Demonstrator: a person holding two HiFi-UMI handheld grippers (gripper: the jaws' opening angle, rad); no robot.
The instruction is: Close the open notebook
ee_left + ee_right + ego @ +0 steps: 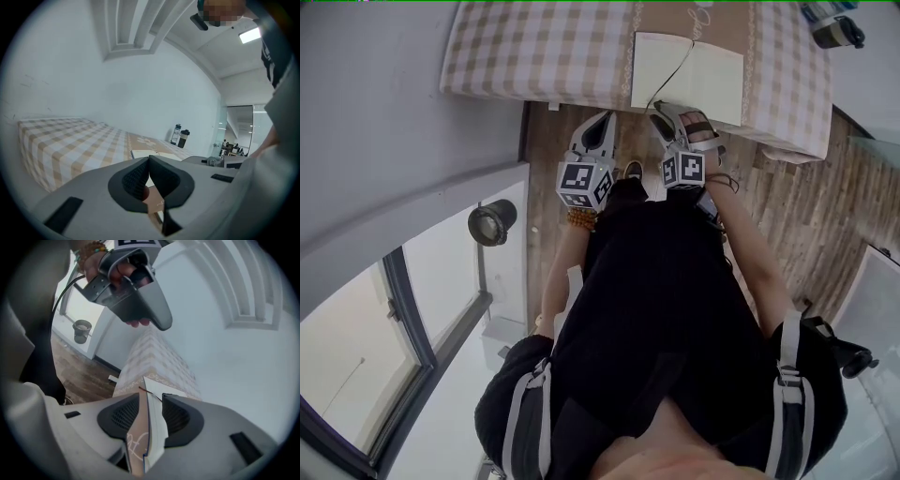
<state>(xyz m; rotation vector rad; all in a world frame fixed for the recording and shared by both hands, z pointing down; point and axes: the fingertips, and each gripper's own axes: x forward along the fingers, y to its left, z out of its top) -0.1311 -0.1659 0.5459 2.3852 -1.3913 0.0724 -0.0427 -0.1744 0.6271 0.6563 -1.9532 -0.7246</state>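
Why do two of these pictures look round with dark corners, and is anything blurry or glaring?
Left gripper view: fisheye lens, black corners, white wall bowed, ceiling light panel blown out. Right gripper view: same round frame, tilted; the cream open notebook close up looks slightly soft. Head view: even light, no hard shadows, the beige checked tablecloth sharp.
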